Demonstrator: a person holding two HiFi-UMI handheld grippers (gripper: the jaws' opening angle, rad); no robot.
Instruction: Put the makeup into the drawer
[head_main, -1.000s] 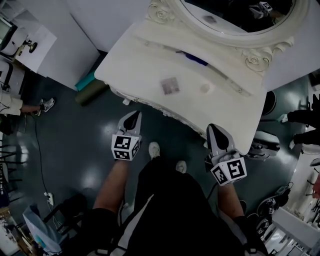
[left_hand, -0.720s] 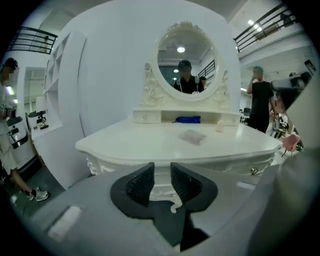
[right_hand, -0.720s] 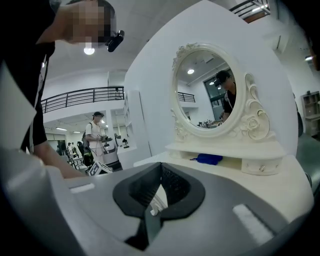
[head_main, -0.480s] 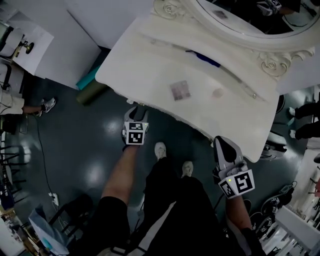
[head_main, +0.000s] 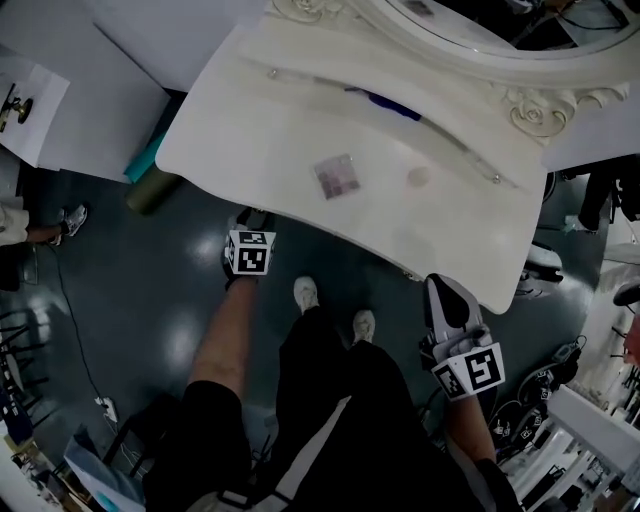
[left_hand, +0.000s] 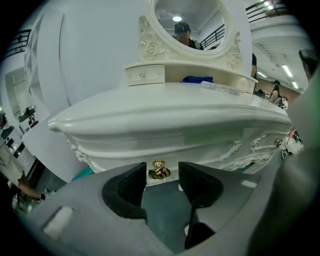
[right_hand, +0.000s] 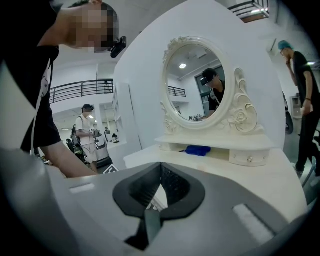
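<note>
A square makeup palette (head_main: 335, 176) lies on the white dressing table (head_main: 240, 130), with a small round compact (head_main: 418, 177) to its right and a blue item (head_main: 390, 104) on the shelf under the mirror. My left gripper (head_main: 250, 235) is low at the table's front edge, its tips tucked under the rim. Its jaws have just been opening and stand open (left_hand: 162, 172). The gold drawer knob (left_hand: 159, 170) shows in the gap at their tips, and the pads do not press on it. My right gripper (head_main: 440, 290) is shut and empty (right_hand: 161, 167), off the table's right front corner.
An oval mirror (right_hand: 196, 82) in a carved frame tops the table, with a small shelf drawer (left_hand: 145, 74) beside it. A teal roll (head_main: 150, 165) lies on the dark floor at the left. People stand around (right_hand: 90, 132). My shoes (head_main: 307, 293) are below the table front.
My left gripper has dropped and moved in to the table's front edge, so that its tips are now under the rim. The right gripper has barely shifted.
</note>
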